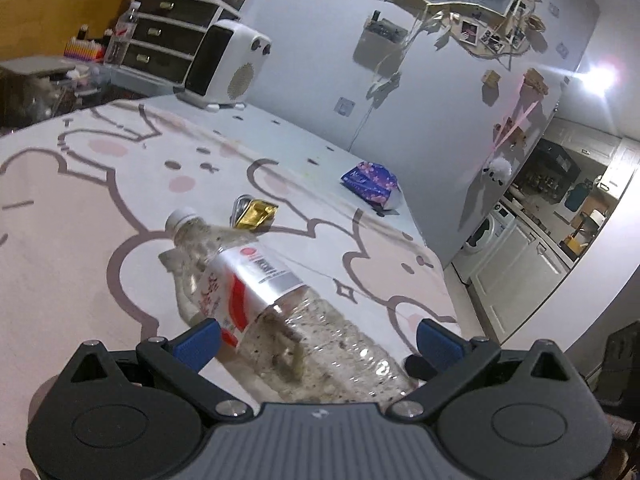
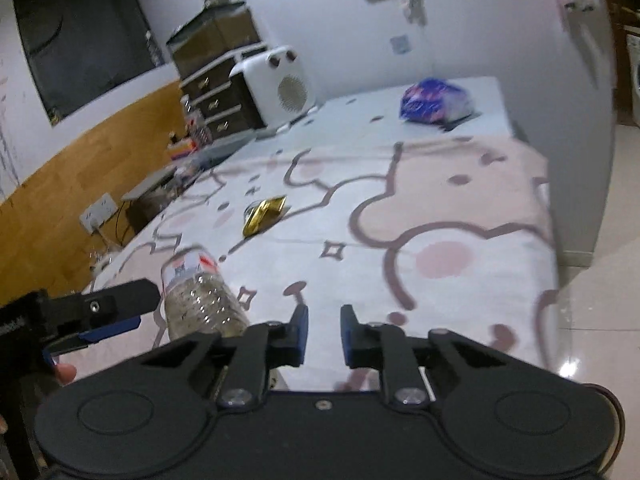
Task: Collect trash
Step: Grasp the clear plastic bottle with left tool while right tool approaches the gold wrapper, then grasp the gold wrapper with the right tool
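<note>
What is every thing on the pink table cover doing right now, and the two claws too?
plastic bottle, cap on, grimy inside, lying between the left claw's fingers; cannot tell if it is gripped.
left claw, spread wide around the bottle.
right claw, shut, empty.
gold wrapper, crumpled, lying on the table cover.
tissue pack, lying at the far end, untouched.
drawers, all closed.

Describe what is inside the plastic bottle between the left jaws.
The plastic bottle holds brownish debris and specks clinging to its clear walls. The red-and-silver label hides the middle section's contents.
</note>
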`<state>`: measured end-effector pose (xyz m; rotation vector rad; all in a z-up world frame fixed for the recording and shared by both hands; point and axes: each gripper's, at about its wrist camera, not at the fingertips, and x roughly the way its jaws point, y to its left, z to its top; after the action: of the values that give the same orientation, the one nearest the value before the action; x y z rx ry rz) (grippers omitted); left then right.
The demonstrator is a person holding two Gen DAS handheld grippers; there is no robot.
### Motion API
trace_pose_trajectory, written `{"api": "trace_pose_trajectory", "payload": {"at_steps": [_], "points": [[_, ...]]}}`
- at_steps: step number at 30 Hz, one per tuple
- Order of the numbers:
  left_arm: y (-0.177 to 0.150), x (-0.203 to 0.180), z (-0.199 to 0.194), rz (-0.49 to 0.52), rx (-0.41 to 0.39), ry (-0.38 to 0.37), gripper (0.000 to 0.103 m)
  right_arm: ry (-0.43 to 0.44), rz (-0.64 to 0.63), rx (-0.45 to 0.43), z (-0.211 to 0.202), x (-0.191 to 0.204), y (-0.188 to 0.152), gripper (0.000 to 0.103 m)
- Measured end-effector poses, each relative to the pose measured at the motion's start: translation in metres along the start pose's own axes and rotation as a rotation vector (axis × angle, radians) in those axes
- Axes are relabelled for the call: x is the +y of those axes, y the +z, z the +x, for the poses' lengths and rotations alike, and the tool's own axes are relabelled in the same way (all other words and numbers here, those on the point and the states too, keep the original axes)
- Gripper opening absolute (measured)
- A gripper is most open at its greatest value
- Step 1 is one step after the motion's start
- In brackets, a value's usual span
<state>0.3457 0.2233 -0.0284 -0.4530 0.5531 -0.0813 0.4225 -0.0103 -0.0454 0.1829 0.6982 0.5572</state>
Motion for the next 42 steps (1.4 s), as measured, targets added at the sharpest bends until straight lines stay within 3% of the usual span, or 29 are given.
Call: {"api": "trace_pose_trajectory", "payload": {"at_steps": [7,13,16,19,24,30,35,39,42], "points": [[0.001,0.005,-0.002,0.105,-0.005,0.072,0.1,0.147,-0.107,0.07,0.018,0.041,-0.012,0.014],[0.003,0.027,0.001,0.077,0.031,0.082,0.091,0.223,-0.173,0.106,0.03,0.072,-0.019,0.014],[0.004,0.036,0.0,0.072,0.032,0.088,0.082,0.257,-0.217,0.12,0.034,0.086,-0.021,0.014],[0.004,0.044,-0.002,0.08,0.038,0.089,0.066,0.254,-0.27,0.12,0.035,0.094,-0.02,0.014],[0.003,0.051,-0.002,0.079,0.043,0.056,0.064,0.152,-0.293,0.104,0.042,0.082,0.001,0.019],[-0.001,0.052,-0.009,0.106,0.004,0.095,0.063,0.038,-0.161,0.027,0.065,0.054,0.05,0.024],[0.001,0.066,-0.015,0.045,-0.024,0.115,0.063,0.045,-0.006,-0.002,0.101,0.046,0.081,0.032],[0.0,0.068,-0.016,0.039,-0.035,0.121,0.064,0.051,0.104,0.01,0.136,0.048,0.09,0.05],[-0.001,0.064,-0.015,0.061,-0.038,0.132,0.064,0.038,0.159,0.026,0.161,0.051,0.093,0.055]]}}
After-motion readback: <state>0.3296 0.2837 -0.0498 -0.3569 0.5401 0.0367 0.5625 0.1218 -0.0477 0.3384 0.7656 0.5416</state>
